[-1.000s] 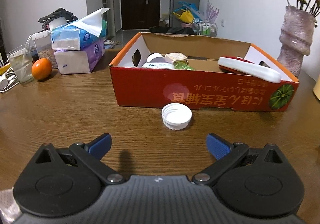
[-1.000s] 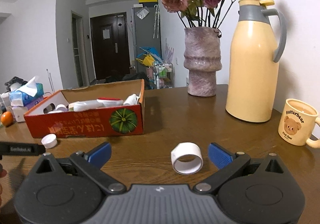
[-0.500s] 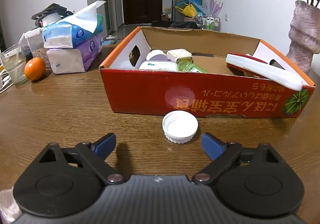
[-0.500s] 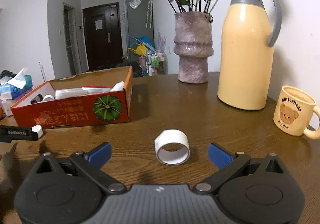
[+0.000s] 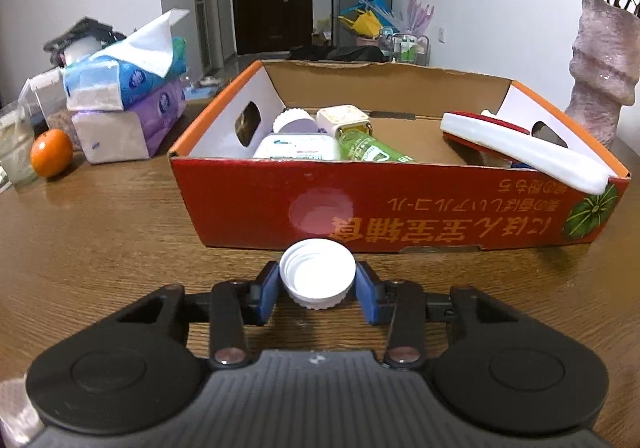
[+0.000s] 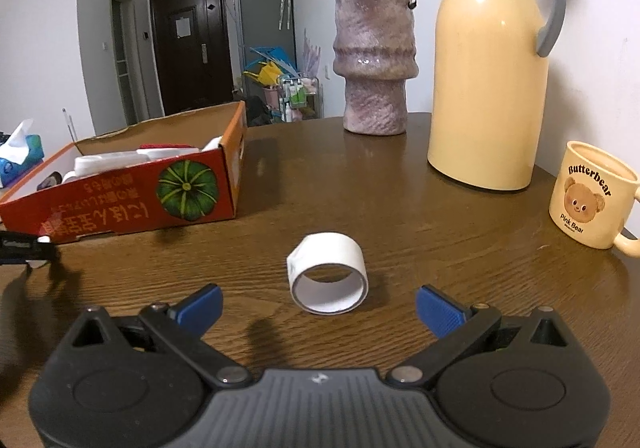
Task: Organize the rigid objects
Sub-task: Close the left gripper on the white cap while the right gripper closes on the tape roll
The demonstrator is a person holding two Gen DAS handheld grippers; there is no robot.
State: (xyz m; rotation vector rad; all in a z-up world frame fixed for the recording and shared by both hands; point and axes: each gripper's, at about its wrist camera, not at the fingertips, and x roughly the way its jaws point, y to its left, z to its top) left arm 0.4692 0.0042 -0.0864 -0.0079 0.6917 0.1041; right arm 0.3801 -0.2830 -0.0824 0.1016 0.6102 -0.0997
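left gripper point(image 5: 317, 285): blue fingers point(image 5: 267, 293) have just closed in; pads now press both sides of the white ribbed plastic bottle cap point(image 5: 317, 278). Cap sits open side up on the brown wooden table point(image 5: 100, 232), just in front of the box's near wall.
right gripper point(image 6: 319, 309): blue fingers point(image 6: 438, 310) spread wide, nothing between them. Points at the white tape roll point(image 6: 328, 277), which lies on its side on the table just ahead of the fingertips, not touched.
box: red-orange cardboard box point(image 5: 400, 204) with pumpkin print, open top, standing on the table.
box contents, left end: white ribbed jar lid point(image 5: 294, 121), cream square-capped bottle point(image 5: 345, 119), green bottle point(image 5: 370, 150) lying down, white flat pack point(image 5: 296, 146), all packed close together.
box contents, right end: long white-and-red case point(image 5: 520, 152), tilted, its near end resting over the front right rim.
left of box: stacked tissue packs point(image 5: 128, 96), blue-white on top of purple; orange fruit point(image 5: 52, 152) just beside them; clear plastic cup point(image 5: 14, 148) at the frame edge.
right side of table: mottled pink ceramic vase point(image 6: 374, 60) with dried roses, tall cream thermos jug point(image 6: 490, 60) with grey handle beside it, cream bear-print mug point(image 6: 588, 194) nearer the edge. All well apart from the tape roll.
cross view: tip of the left gripper is visible at the far left of the right wrist view, by the box's front wall.
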